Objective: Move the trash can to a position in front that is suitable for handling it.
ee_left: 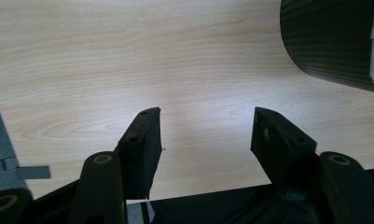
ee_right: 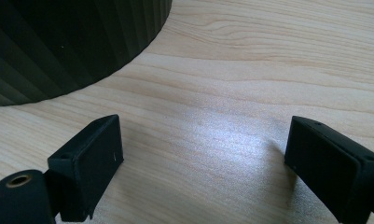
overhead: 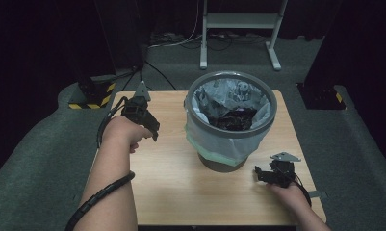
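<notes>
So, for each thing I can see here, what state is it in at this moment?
Waste bin: upright on the table, no lid, lined.
Bin liner: fitted inside, edge folded over the rim, dark contents at the bottom.
Left gripper: open, nothing between the jaws, held above the table left of the bin.
Right gripper: open wide, empty, low by the table near the bin's base.
Wooden table: level, bearing the bin.

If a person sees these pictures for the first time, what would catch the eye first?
Most likely the grey bin with its pale bag liner, standing right of the middle on the wooden table, with dark contents inside. Next, the two hand-held tools: the left gripper raised left of the bin, and the right gripper low near the table's front right corner, both with empty, open jaws.
</notes>
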`<state>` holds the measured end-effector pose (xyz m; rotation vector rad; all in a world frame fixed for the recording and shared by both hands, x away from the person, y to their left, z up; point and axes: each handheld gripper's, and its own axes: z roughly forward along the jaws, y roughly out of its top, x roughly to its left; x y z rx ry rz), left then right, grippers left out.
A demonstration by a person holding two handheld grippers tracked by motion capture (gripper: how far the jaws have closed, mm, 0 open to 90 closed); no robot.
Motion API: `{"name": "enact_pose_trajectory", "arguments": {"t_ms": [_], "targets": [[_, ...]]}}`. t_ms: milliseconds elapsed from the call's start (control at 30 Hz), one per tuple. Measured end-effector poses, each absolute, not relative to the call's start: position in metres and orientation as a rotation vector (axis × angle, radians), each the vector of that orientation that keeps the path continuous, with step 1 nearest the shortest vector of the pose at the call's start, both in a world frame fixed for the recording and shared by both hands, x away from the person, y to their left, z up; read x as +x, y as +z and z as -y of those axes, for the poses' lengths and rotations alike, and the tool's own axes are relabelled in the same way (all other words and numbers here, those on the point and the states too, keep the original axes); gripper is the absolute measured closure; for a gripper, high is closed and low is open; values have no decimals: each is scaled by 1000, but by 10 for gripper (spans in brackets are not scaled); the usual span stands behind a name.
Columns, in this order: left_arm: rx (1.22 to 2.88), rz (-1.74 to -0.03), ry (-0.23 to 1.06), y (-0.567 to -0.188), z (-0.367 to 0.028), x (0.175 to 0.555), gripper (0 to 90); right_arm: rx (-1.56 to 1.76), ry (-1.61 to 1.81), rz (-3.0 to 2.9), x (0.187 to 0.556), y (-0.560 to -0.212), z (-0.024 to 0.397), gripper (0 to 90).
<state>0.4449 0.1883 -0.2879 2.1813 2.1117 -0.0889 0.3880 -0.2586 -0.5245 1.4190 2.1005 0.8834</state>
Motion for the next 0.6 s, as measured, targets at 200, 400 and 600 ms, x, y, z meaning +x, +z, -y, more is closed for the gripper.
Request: {"name": "enact_pose_trajectory", "arguments": {"t_ms": [200, 400, 600], "targets": [[2198, -2088, -48, -267, -182, 448, 432, 1421, 880, -2110, 389, -524, 258, 107], [2177, -2079, -45, -252, -174, 450, 445, 1415, 878, -2112, 389, -524, 258, 106], [2200, -2055, -39, -241, -167, 451, 445, 1413, 879, -2113, 389, -524, 258, 106]]}}
